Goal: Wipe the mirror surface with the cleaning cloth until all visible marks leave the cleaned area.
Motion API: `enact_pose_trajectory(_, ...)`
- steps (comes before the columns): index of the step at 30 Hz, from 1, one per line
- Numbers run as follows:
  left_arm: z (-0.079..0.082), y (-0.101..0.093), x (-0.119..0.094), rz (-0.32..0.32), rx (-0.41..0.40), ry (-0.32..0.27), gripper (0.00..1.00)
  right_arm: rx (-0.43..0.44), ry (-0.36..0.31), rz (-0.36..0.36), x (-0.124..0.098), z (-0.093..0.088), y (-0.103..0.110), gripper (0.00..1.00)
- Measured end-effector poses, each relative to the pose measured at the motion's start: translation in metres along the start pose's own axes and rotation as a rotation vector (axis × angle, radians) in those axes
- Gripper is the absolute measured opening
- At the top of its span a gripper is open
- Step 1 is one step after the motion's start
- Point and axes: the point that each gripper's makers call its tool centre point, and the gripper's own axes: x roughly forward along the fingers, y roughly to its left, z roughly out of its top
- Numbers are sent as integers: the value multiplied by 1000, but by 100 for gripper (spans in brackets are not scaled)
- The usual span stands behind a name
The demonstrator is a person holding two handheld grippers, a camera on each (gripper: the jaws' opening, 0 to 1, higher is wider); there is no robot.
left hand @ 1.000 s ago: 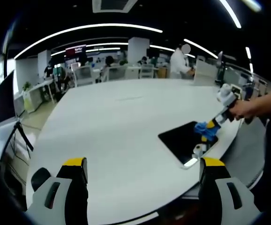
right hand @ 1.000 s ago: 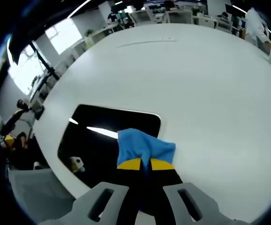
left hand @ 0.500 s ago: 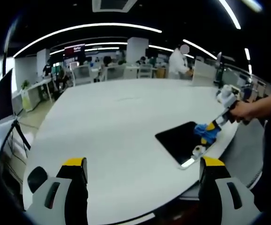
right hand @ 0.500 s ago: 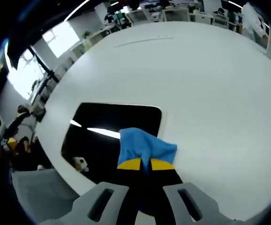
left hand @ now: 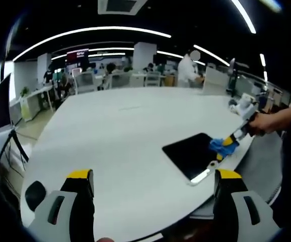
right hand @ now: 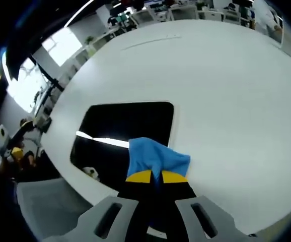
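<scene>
cloth (right hand: 155, 157) sits bunched in my right gripper (right hand: 152, 176), whose yellow-tipped jaws are pressed together on it, the blue folds spilling forward past the tips. it rests on the near edge of the mirror (right hand: 123, 128), a dark rounded rectangle lying flat on the white table (right hand: 226, 91). in the right gripper view the glass throws back a bright strip of ceiling light and a small pale reflection near its lower left corner; i can't make out any marks on the surface from here.

from the left gripper view i see the same thing from across the table: the mirror (left hand: 188, 154) lies close to the table's right edge, and the right gripper (left hand: 226, 143) comes down onto its far right side with the cloth (left hand: 218, 146) under the tips, a hand (left hand: 266, 121) holding the tool from the right.

my left gripper (left hand: 150, 179) hangs above the table (left hand: 115, 131) well apart from the mirror, its two jaws spread wide with nothing between them.

no containers on the table that i can see, so nothing to tell about contents. beyond the table there's an office with desks and chairs, and a person in white (left hand: 188, 68) stands at the far side. a dark stand (right hand: 47, 68) shows off the table's left side in the right gripper view.
</scene>
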Motion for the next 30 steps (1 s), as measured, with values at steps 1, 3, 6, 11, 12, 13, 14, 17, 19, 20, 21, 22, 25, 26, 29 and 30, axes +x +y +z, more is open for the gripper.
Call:
enact_pose_trajectory(1, 0, 0, 0, 1, 0, -3, 100, 2, 2, 1, -1, -2, 0, 0)
enact_pose_trajectory(3, 1, 0, 1, 2, 0, -5, 100, 7, 4, 1, -2, -5, 1, 0)
enact_pose_trajectory(6, 1, 0, 1, 0, 8, -4, 100, 6, 4, -2, -3, -7, 0, 0)
enact_pose_trajectory(11, 0, 3, -1, 1, 11, -4, 100, 23, 20, 0, -6, -14, 2, 0)
enact_pose_trajectory(12, 0, 4, -1, 3, 10, -4, 100, 27, 23, 2, -7, -17, 2, 0)
enact_pose_trajectory(13, 0, 5, -1, 5, 8, -2, 100, 25, 22, 1, -8, -18, 3, 0)
enact_pose_trajectory(14, 0, 5, -2, 5, 8, -1, 100, 22, 22, 1, -8, -19, 3, 0)
enact_pose_trajectory(17, 0, 7, -2, 8, 6, -2, 100, 22, 20, -1, -9, -21, 3, 0)
enact_pose_trajectory(19, 0, 7, -1, 8, 6, -4, 100, 30, 14, -1, -9, -20, 3, 0)
enact_pose_trajectory(20, 0, 7, -1, 8, 7, -3, 100, 32, 14, -2, -9, -20, 3, 0)
enact_pose_trajectory(21, -1, 7, 0, 8, 7, -3, 100, 33, 14, -2, -9, -20, 3, 0)
enact_pose_trajectory(22, -2, 7, 1, 8, 5, -1, 100, 34, 13, -2, -9, -20, 3, 0)
enact_pose_trajectory(25, -1, 4, 2, 4, 2, 0, 100, 38, 10, -3, -9, -20, 4, 0)
enact_pose_trajectory(26, -1, 2, 2, -1, 5, 1, 100, 39, 10, -4, -9, -20, 4, 0)
enact_pose_trajectory(29, -1, 1, 3, -5, 11, 0, 100, 44, 14, -7, -8, -20, 4, 0)
enact_pose_trajectory(30, -1, 1, 3, -3, 9, 1, 100, 46, 16, -6, -8, -20, 4, 0)
